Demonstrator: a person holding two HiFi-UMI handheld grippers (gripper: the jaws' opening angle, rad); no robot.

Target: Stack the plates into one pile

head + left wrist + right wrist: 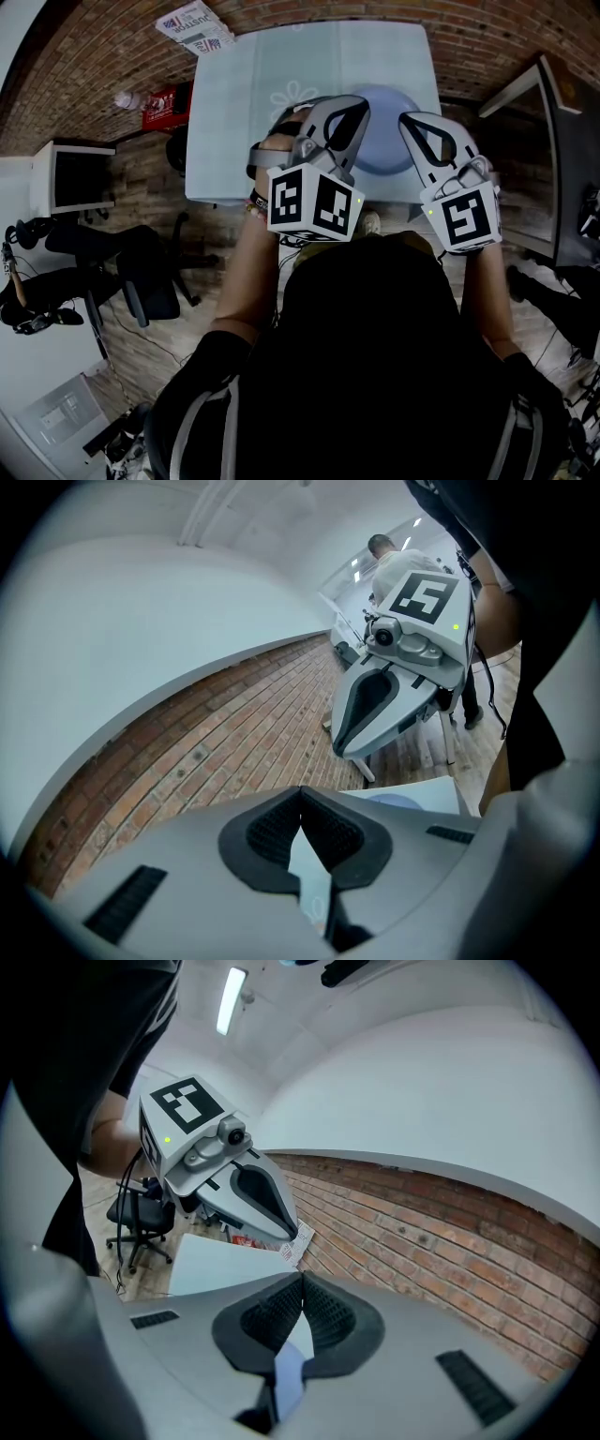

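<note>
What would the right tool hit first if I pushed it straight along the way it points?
Likely the blue plate under the right tool, or the table just beyond; depth is unclear.

Table (234, 122) bare across left and top of frame, free passage there; blue plate (392, 155) occupies centre right; papers (194, 26) beyond upper-left corner; dark desk (562, 178) at right edge, office chair (145, 277) lower left

the print on the leaflets (194, 26) cannot be read.
</note>
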